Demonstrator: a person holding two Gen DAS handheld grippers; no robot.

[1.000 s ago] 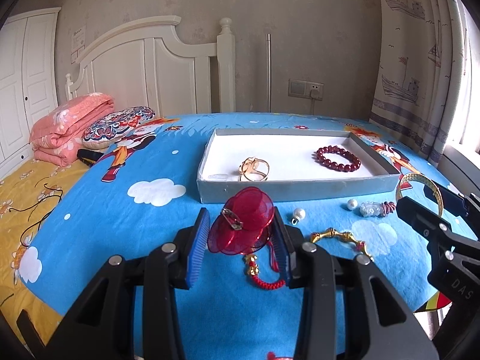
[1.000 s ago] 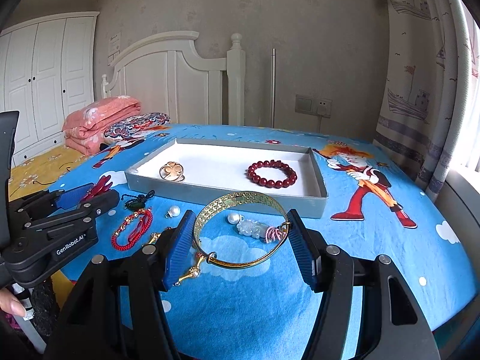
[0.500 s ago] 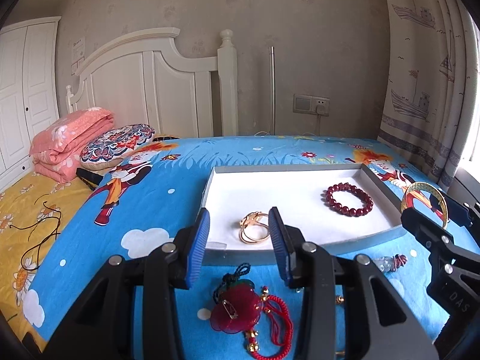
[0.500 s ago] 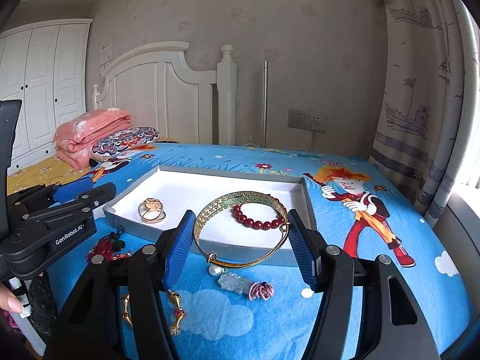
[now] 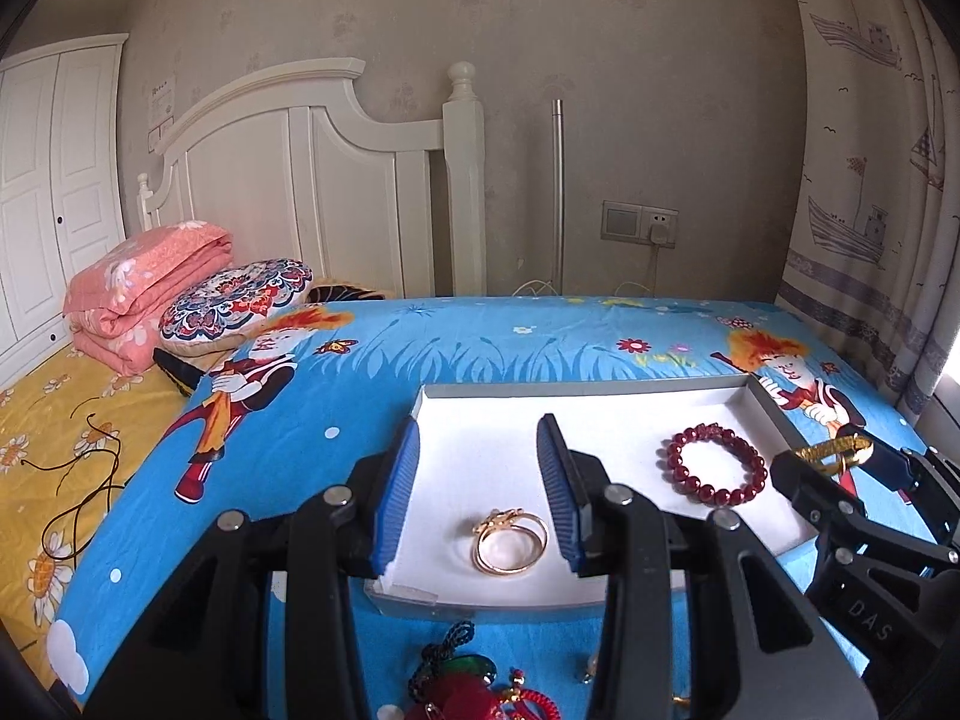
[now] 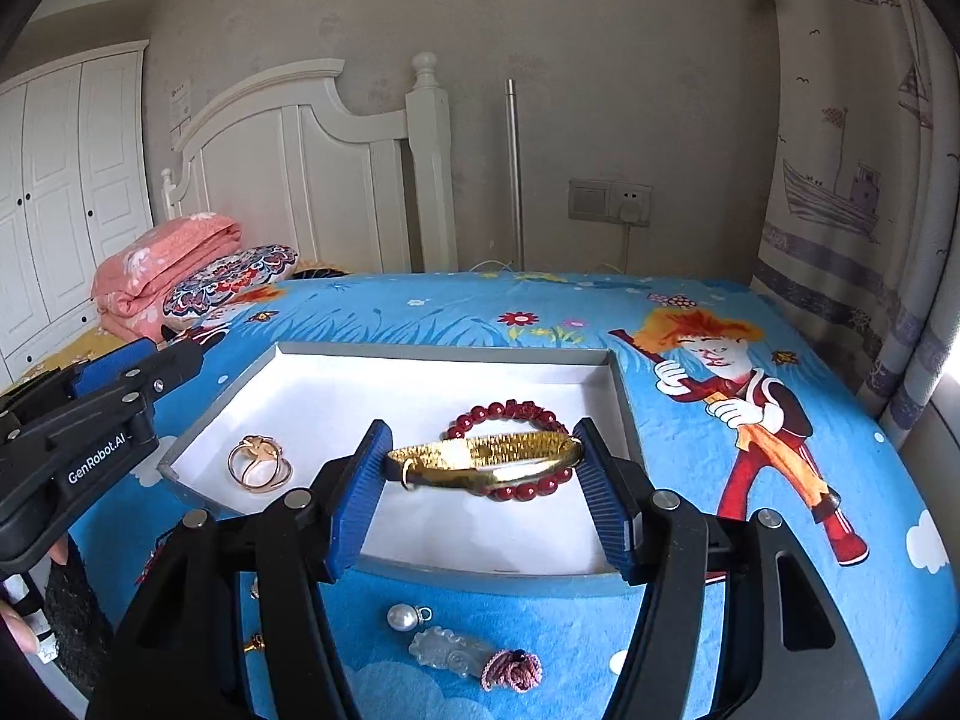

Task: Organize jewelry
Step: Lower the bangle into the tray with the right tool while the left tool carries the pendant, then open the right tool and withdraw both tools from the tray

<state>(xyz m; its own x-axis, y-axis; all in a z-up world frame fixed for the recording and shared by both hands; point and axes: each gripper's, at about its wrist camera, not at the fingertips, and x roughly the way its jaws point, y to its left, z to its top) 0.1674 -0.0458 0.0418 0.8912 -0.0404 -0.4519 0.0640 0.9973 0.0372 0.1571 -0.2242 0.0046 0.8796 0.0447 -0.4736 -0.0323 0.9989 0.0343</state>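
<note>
Above shallow grey tray with white lining (image 6: 618,396), gold textured bangle (image 6: 486,459) is clamped in right gripper (image 6: 483,483), over red bead bracelet (image 6: 510,411). Left gripper (image 5: 477,480) is held apart, empty. Step judged: placing; lowering, release called for.

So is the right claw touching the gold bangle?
Touching. The right wrist view shows the right claw with both blue pads pressed against the ends of the gold bangle, no gap either side.
</note>
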